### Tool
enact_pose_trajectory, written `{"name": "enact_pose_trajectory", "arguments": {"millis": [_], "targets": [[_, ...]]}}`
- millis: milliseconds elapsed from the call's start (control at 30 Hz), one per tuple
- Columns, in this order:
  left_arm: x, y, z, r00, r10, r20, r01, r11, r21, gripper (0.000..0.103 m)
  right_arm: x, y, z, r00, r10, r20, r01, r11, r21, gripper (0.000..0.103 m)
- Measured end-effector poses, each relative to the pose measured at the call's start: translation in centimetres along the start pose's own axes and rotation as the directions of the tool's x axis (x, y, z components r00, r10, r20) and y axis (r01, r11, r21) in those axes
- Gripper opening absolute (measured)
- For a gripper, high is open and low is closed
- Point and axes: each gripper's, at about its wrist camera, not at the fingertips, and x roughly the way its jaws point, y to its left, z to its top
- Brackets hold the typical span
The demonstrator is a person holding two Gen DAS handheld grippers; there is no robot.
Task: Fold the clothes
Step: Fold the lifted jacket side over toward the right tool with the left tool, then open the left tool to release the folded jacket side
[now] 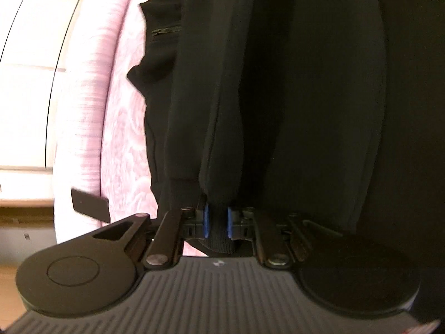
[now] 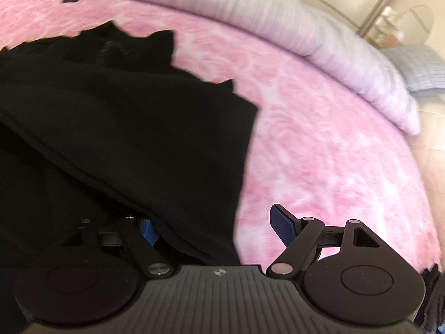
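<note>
A black garment (image 1: 278, 97) fills most of the left wrist view, hanging in long folds over a pink bedspread (image 1: 125, 139). My left gripper (image 1: 217, 221) is shut on a ribbed edge of this garment, which is pinched between the blue pads (image 1: 205, 220). In the right wrist view the same black garment (image 2: 111, 125) lies spread on the pink bedspread (image 2: 319, 139). My right gripper (image 2: 217, 229) stands open there. Its left finger is partly under the cloth's edge; the right blue pad (image 2: 282, 226) is over bare bedspread. The pads do not press the cloth.
A pale lilac blanket (image 2: 278, 25) lies rolled along the bed's far side. A black strap (image 1: 90, 204) lies across the bed's edge. Pale floor (image 1: 25, 97) shows beyond the bed. Right of the bed stand a grey cushion (image 2: 420, 66) and a wire shelf (image 2: 397, 25).
</note>
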Motion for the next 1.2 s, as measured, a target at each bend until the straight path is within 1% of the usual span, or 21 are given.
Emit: {"name": "enact_pose_trajectory", "arguments": {"millis": [100,167,233,300,333,367,400,433,533,567,700,800,833,900,967,1000,1033,1100,1133,1167,1200], "targets": [[-0.5,0.1,-0.3,0.999,0.034,0.011,-0.034,0.999,-0.006,0.01,0.1,-0.7,-0.8,1.0,-0.006,-0.027,0.006,1.0,0.021,0.08],[-0.9,0.7,-0.6,0.995,0.1,0.007,-0.1,0.994,-0.04,0.01,0.0,-1.2,-1.4,0.999,-0.017,-0.046,0.019,0.999,0.036,0.081],[-1.3,1.3,-0.9,0.989,0.147,0.001,-0.146,0.988,-0.053,0.01,0.0,-1.7,-2.0,0.998,-0.025,-0.064,0.028,0.999,0.046,0.08],[-1.9,1.9,-1.1,0.983,0.183,-0.004,-0.183,0.981,-0.066,0.01,0.1,-1.9,-2.5,0.996,-0.026,-0.081,0.03,0.998,0.049,0.076],[-2.1,2.0,-1.2,0.983,0.181,-0.01,-0.182,0.981,-0.067,0.01,-0.3,-2.2,-2.7,0.996,-0.054,-0.065,0.058,0.997,0.053,0.073],[-2.2,1.9,-1.3,0.986,0.164,-0.018,-0.165,0.984,-0.063,0.01,-0.7,-2.4,-2.9,0.996,-0.08,-0.042,0.083,0.994,0.064,0.078],[-2.3,1.8,-1.4,0.989,0.146,-0.026,-0.147,0.987,-0.06,0.01,-1.3,-2.6,-3.1,0.994,-0.104,-0.02,0.105,0.991,0.079,0.079],[-2.2,1.3,-1.5,0.992,0.119,-0.031,-0.12,0.992,-0.043,0.01,-1.4,-2.5,-3.2,0.993,-0.115,-0.018,0.116,0.99,0.077,0.08],[-1.7,-0.7,-1.6,0.999,0.018,-0.046,-0.017,0.999,0.034,0.008,-0.7,-2.4,-3.5,0.993,-0.1,-0.07,0.106,0.99,0.089,0.08],[-1.7,-0.8,-1.5,0.999,0.003,-0.049,-0.001,0.999,0.039,0.008,-0.4,-2.3,-3.6,0.992,-0.094,-0.088,0.102,0.99,0.094,0.08],[-1.8,-0.5,-1.3,0.999,-0.009,-0.053,0.009,1.0,0.001,0.013,-1.4,-2.8,-3.6,0.992,-0.046,-0.121,0.063,0.988,0.143,0.08],[-2.8,0.3,-1.8,0.998,-0.024,-0.054,0.023,1.0,-0.016,0.016,-3.5,-3.0,-3.3,0.992,0.011,-0.125,0.012,0.983,0.184,0.074],[-3.1,0.6,-2.1,0.998,-0.032,-0.052,0.031,0.999,-0.028,0.017,-4.1,-3.0,-2.7,0.993,0.027,-0.112,-0.006,0.982,0.189,0.072],[-4.3,1.2,-2.8,0.998,-0.059,-0.038,0.056,0.997,-0.059,0.019,-5.7,-3.1,-1.7,0.997,0.049,-0.057,-0.037,0.981,0.192,0.07],[-4.9,2.6,-3.4,0.995,-0.101,-0.014,0.099,0.988,-0.117,0.025,-6.8,-3.0,-0.3,0.998,0.069,0.01,-0.07,0.983,0.169,0.068],[-5.0,3.2,-3.7,0.992,-0.123,-0.004,0.121,0.981,-0.154,0.026,-6.7,-3.1,0.6,0.996,0.077,0.039,-0.082,0.984,0.158,0.067],[-5.0,3.7,-4.0,0.99,-0.143,0.003,0.141,0.972,-0.19,0.026,-6.5,-3.2,1.6,0.994,0.085,0.067,-0.094,0.984,0.149,0.064],[-5.0,4.8,-4.9,0.984,-0.176,-0.001,0.17,0.954,-0.248,0.027,-5.0,-3.5,3.4,0.991,0.105,0.082,-0.117,0.981,0.155,0.056],[-5.2,5.4,-5.3,0.982,-0.19,-0.002,0.182,0.944,-0.277,0.027,-3.8,-3.8,4.4,0.989,0.124,0.084,-0.136,0.977,0.167,0.045],[-5.4,5.9,-5.7,0.98,-0.2,-0.006,0.189,0.934,-0.305,0.028,-2.4,-3.8,5.3,0.987,0.137,0.08,-0.149,0.974,0.17,0.037],[-5.5,6.4,-6.2,0.98,-0.199,-0.012,0.184,0.924,-0.335,0.028,-1.0,-3.8,6.1,0.986,0.148,0.075,-0.159,0.972,0.172,0.035]]}}
